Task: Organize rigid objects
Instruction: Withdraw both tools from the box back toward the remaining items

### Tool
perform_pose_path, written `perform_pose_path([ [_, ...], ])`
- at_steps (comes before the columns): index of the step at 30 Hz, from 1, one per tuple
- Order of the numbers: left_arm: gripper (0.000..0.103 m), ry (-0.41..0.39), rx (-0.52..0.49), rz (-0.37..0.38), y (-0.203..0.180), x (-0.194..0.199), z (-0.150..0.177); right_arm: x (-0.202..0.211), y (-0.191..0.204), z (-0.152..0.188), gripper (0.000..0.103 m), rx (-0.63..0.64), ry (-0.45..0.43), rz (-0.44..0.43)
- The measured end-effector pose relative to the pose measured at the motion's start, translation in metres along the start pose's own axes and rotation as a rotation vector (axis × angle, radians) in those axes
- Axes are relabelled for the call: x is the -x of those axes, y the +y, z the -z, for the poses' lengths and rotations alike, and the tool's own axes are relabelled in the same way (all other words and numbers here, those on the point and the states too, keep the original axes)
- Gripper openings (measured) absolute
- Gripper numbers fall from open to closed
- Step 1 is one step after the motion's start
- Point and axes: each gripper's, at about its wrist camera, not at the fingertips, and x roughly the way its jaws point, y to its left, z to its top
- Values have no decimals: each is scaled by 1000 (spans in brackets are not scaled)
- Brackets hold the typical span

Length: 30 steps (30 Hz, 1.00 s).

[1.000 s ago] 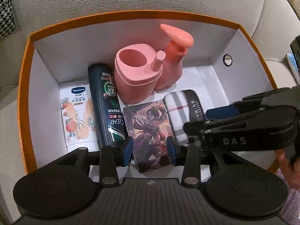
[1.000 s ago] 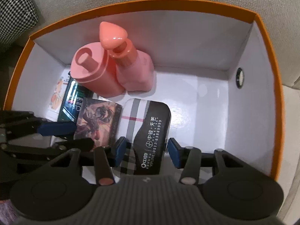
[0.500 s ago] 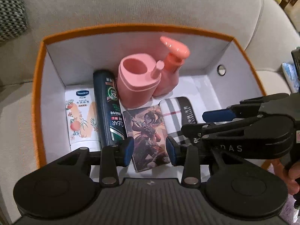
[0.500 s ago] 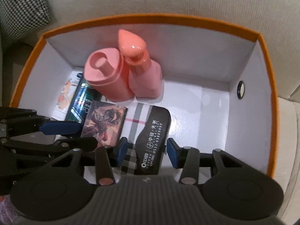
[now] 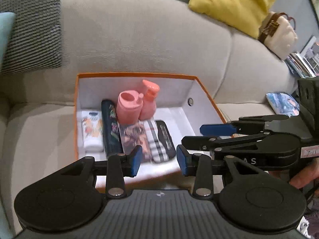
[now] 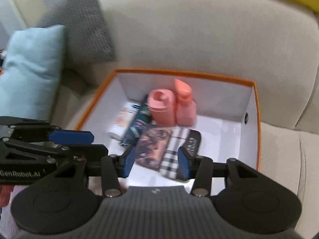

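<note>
An orange box (image 5: pixel 137 75) with white inside walls sits on a grey sofa. It holds a pink cup (image 5: pixel 128 109), a pink pump bottle (image 5: pixel 148 103), a dark shampoo bottle (image 5: pixel 110 131), a white lotion tube (image 5: pixel 91 129), an illustrated card box (image 5: pixel 132 137) and a plaid case (image 5: pixel 159 139). My left gripper (image 5: pixel 159 162) hangs open above the box's near edge, holding nothing. My right gripper (image 6: pixel 155 164) is open too, high over the card box (image 6: pixel 153 146) and plaid case (image 6: pixel 179 149). Each gripper shows side-on in the other's view.
Sofa back rises behind the box. A yellow cushion (image 5: pixel 229 2) and a cream bag (image 5: pixel 279 33) lie up right, a blue packet (image 5: pixel 283 103) on the seat right. A light blue cushion (image 6: pixel 30 69) and a checked cushion (image 5: pixel 30 29) lie left.
Both grippers have risen and drawn back from inside the box. The box now looks smaller and the sofa and cushions have come into view. The jaws keep the same gap.
</note>
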Motion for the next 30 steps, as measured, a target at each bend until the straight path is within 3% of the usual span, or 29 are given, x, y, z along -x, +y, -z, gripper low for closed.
perform_pose_path([
  [3, 45, 18, -12, -22, -3, 18, 27, 24, 26, 31, 47, 87, -58, -12],
  [6, 45, 77, -13, -49, -1, 19, 57, 29, 45, 65, 45, 122, -51, -70],
  [12, 45, 201, -24, -144, 1, 9, 115, -14, 57, 134, 29, 112, 108, -142],
  [15, 45, 233, -28, -177, 3, 6, 132, -47, 58, 159, 29, 122, 198, -163],
  [23, 44, 264, -199, -254, -14, -3, 144, -92, 64, 170, 29, 150, 295, -293],
  [30, 44, 298, -174, -247, -8, -18, 143, -113, 61, 172, 29, 157, 337, -364],
])
